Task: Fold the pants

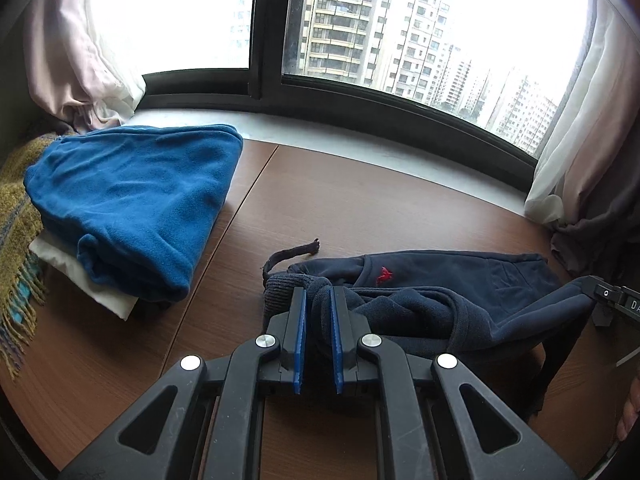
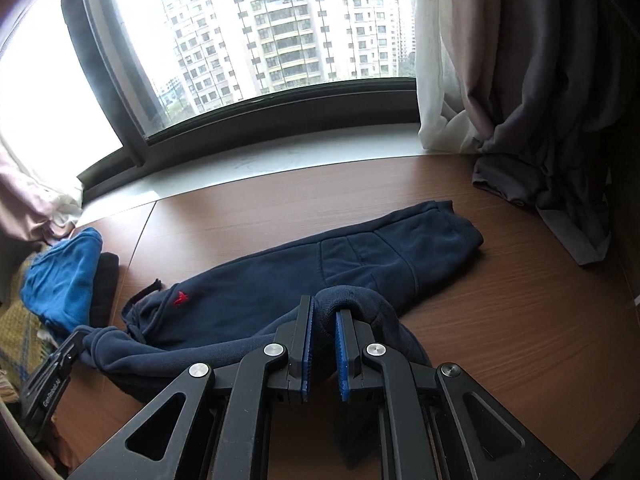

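Observation:
Navy sweatpants [image 2: 360, 264] with a small red logo [image 2: 180, 299] lie across the brown table, one leg flat toward the window, and also show in the left wrist view [image 1: 460, 280]. My left gripper [image 1: 319, 300] is shut on a bunched ribbed end of the pants near the drawstring [image 1: 292, 254]. My right gripper [image 2: 325, 314] is shut on a fold of the near leg, lifted a little above the table. The right gripper shows at the right edge of the left wrist view [image 1: 616, 302]; the left gripper shows at the lower left of the right wrist view [image 2: 52, 380].
A folded blue fleece garment [image 1: 132, 208] lies on a white cloth [image 1: 96, 284] and a yellow fringed scarf [image 1: 16, 232] at the table's left. The window sill [image 1: 360, 140] runs behind. Curtains [image 2: 532, 100] hang at both ends, the right one resting on the table.

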### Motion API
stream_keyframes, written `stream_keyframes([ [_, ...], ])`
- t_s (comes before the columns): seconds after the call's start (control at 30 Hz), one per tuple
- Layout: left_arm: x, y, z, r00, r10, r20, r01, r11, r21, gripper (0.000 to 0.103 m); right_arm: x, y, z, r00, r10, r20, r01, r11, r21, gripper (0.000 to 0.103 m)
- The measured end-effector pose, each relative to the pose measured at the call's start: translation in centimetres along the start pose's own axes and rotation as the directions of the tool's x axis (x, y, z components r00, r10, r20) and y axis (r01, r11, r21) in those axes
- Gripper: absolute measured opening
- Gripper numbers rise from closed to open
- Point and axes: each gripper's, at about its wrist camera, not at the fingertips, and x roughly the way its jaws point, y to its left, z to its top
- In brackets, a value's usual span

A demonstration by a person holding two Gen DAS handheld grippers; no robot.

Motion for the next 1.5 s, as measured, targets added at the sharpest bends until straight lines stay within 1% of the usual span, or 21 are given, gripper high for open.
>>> stream_keyframes([
  [0.23,4.1,0.1,2.0,0.998,0.021,-0.057,-0.023,0.999,-0.025,0.013,3.4,1.5,3.5,1.000,-0.002,-0.024,0.001,0.999,-0.047,0.011],
  [0.4,7.7,0.1,2.8,0.992,0.042,-0.116,-0.045,0.999,-0.027,0.013,7.8,1.9,5.3,0.996,-0.007,-0.093,0.001,0.998,-0.059,0.011],
  [0.53,9.4,0.3,3.3,0.989,0.055,-0.141,-0.060,0.998,-0.032,0.014,11.4,2.0,6.1,0.988,-0.008,-0.151,0.000,0.998,-0.055,0.011],
  [0.63,10.2,0.1,3.5,0.986,0.076,-0.146,-0.079,0.997,-0.010,0.017,13.6,2.2,6.6,0.983,-0.007,-0.186,-0.002,0.999,-0.046,0.011],
  [0.7,10.6,-0.3,3.6,0.986,0.101,-0.136,-0.099,0.995,0.021,0.020,14.9,2.1,6.7,0.978,-0.004,-0.207,-0.004,0.999,-0.037,0.011],
  [0.73,10.8,-0.5,3.7,0.985,0.116,-0.126,-0.112,0.993,0.043,0.024,15.5,2.1,6.8,0.976,-0.002,-0.216,-0.004,1.000,-0.031,0.011],
  [0.77,10.9,-0.8,3.9,0.984,0.138,-0.117,-0.131,0.989,0.065,0.032,16.0,2.1,6.9,0.974,-0.001,-0.226,-0.006,1.000,-0.027,0.011],
  [0.83,11.1,-1.1,4.1,0.979,0.176,-0.104,-0.166,0.981,0.099,0.040,17.1,2.0,7.0,0.970,0.002,-0.242,-0.006,1.000,-0.015,0.011],
  [0.93,11.4,-1.4,4.5,0.973,0.210,-0.098,-0.196,0.971,0.137,0.048,18.6,1.7,7.2,0.960,0.005,-0.279,-0.005,1.000,-0.002,0.013],
  [0.97,11.2,-1.6,4.7,0.970,0.228,-0.086,-0.213,0.966,0.148,0.052,18.9,1.7,7.2,0.957,0.006,-0.291,-0.006,1.000,0.001,0.015],
  [1.0,11.1,-1.6,5.2,0.968,0.243,-0.065,-0.230,0.959,0.164,0.054,19.1,1.7,7.1,0.953,0.011,-0.301,-0.012,1.000,-0.002,0.018],
  [1.03,10.7,-1.9,5.4,0.965,0.260,-0.036,-0.249,0.951,0.182,0.058,19.2,1.7,7.1,0.952,0.017,-0.305,-0.019,1.000,-0.004,0.021],
  [1.07,10.4,-2.3,5.6,0.962,0.272,-0.009,-0.264,0.942,0.205,0.062,19.2,1.8,7.2,0.953,0.025,-0.303,-0.026,1.000,0.001,0.025],
  [1.17,10.2,-2.7,6.3,0.961,0.276,0.022,-0.273,0.932,0.239,0.065,18.9,1.8,7.7,0.951,0.060,-0.302,-0.058,0.998,0.014,0.035],
  [1.23,10.7,-2.8,6.8,0.956,0.293,0.004,-0.285,0.926,0.247,0.067,18.7,1.8,8.2,0.950,0.067,-0.305,-0.067,0.998,0.010,0.035],
  [1.3,10.9,-3.2,6.7,0.955,0.294,-0.026,-0.276,0.922,0.273,0.067,18.6,1.9,8.6,0.943,0.078,-0.324,-0.082,0.997,0.003,0.036],
  [1.33,10.8,-3.2,6.7,0.955,0.296,-0.017,-0.280,0.919,0.279,0.067,18.6,1.9,8.8,0.938,0.078,-0.337,-0.084,0.996,-0.006,0.036],
  [1.4,10.1,-3.6,6.6,0.955,0.296,0.002,-0.283,0.911,0.301,0.068,18.0,2.3,8.8,0.940,0.058,-0.337,-0.080,0.996,-0.050,0.036],
  [1.5,8.5,-3.6,6.4,0.969,0.247,0.006,-0.240,0.933,0.269,0.068,16.9,3.2,8.4,0.935,0.051,-0.351,-0.096,0.989,-0.111,0.036],
])
